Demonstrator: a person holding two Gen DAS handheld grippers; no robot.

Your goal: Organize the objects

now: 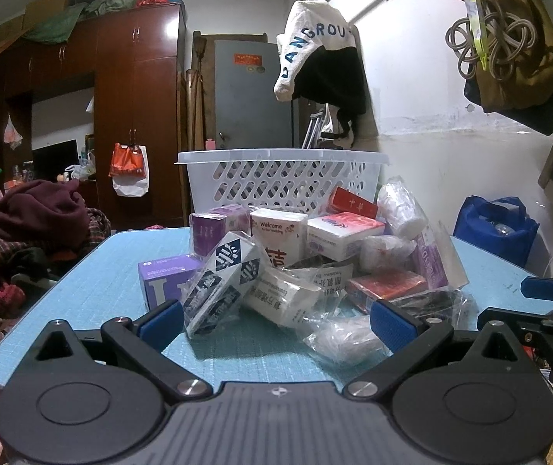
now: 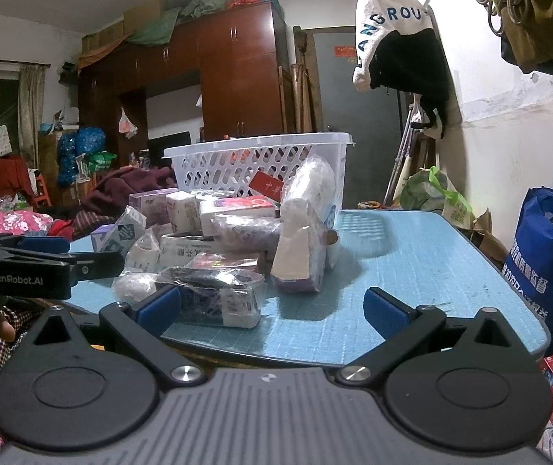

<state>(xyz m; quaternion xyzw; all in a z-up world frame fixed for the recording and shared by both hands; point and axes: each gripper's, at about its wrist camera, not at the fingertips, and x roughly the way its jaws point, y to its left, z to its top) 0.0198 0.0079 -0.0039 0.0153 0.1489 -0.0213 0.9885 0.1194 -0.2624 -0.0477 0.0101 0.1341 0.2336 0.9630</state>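
Observation:
A heap of small boxes and plastic-wrapped packets (image 1: 296, 263) lies on the light blue table (image 1: 94, 267), in front of a white perforated basket (image 1: 280, 174). A blue-and-white patterned box (image 1: 218, 283) leans at the heap's near left, beside a purple box (image 1: 164, 279). My left gripper (image 1: 276, 325) is open and empty, just short of the heap. My right gripper (image 2: 272, 310) is open and empty at the table's near edge; a dark wrapped packet (image 2: 214, 298) lies by its left finger. The heap (image 2: 230, 240) and basket (image 2: 261, 162) show in the right wrist view too.
The right gripper shows at the right edge of the left wrist view (image 1: 540, 306); the left gripper shows at the left of the right wrist view (image 2: 36, 263). A blue bag (image 2: 551, 263) stands right of the table. Clothes (image 1: 36, 228) pile up at left. A white wall (image 1: 450, 124) is at right.

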